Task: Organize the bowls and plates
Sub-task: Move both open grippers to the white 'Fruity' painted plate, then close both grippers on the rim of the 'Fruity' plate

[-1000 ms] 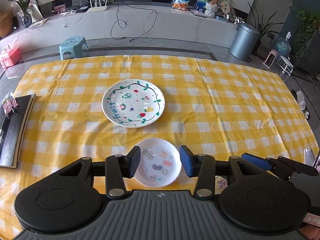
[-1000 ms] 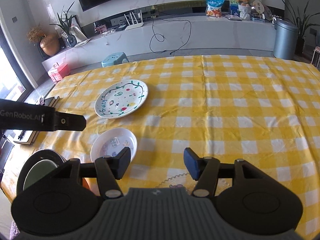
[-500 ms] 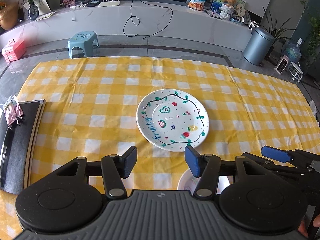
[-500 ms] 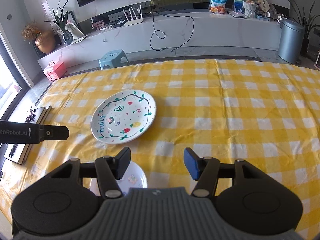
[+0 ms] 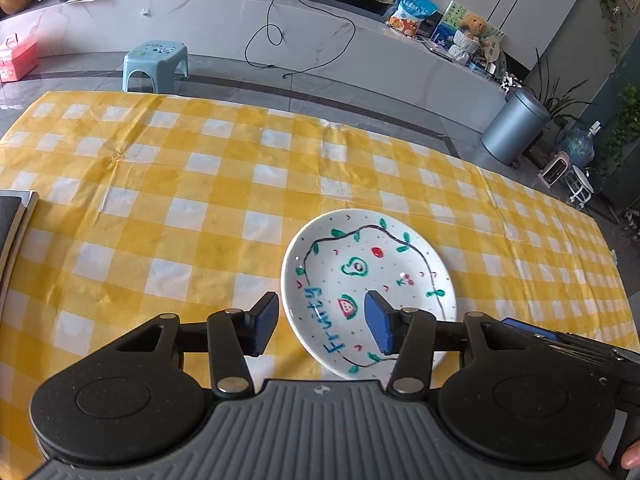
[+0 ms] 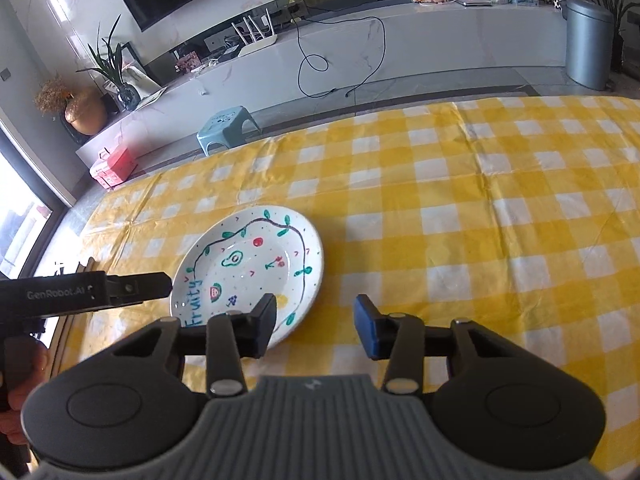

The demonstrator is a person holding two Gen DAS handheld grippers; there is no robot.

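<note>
A white plate [image 5: 372, 280] painted with fruit and the word "Fruity" lies on the yellow checked tablecloth [image 5: 180, 184]. My left gripper [image 5: 322, 326] hangs over the plate's left rim, one pad outside the edge and the other over the plate; its jaws are closing without pressing on it. My right gripper [image 6: 316, 328] is at the plate's [image 6: 248, 264] near right rim. Its jaws are closing too, with mostly cloth and a sliver of rim between them. One finger [image 6: 136, 286] of the left gripper shows at the plate's left side.
A black book [image 5: 12, 224] lies at the table's left edge. Beyond the far edge stand a blue stool [image 5: 156, 60] and a grey bin [image 5: 516, 128]. The cloth to the right of the plate [image 6: 480, 220] carries nothing.
Both grippers have moved forward over the table to the painted plate. The small white bowl has dropped out of both views. The right jaws have narrowed.
</note>
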